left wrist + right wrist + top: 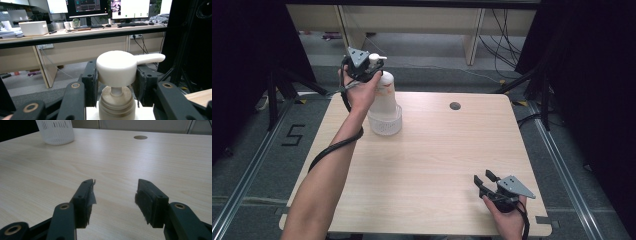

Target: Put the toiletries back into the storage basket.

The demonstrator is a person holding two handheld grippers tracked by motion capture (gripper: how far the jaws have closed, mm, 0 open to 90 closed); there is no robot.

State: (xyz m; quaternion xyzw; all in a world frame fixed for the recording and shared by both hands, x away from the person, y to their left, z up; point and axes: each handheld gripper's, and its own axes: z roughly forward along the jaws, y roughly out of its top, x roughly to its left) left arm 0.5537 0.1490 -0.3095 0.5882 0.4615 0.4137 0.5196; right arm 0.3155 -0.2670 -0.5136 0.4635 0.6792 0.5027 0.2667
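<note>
Black tongs (116,200), brass rivets, grey triangular plates, bare forearms

White pump bottle (383,95) upright in basket (386,125)

Light wooden table (437,165) with grommet hole (455,106); beyond it, desk with monitors (87,7), keyboards (132,24), white box (33,28).

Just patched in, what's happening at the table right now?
A person works with two handheld grippers. The left gripper is up at the far left of the table, its jaws closed around the white pump head of a pump bottle that stands in a small white basket. The right gripper rests open and empty near the front right corner, holding nothing.
</note>
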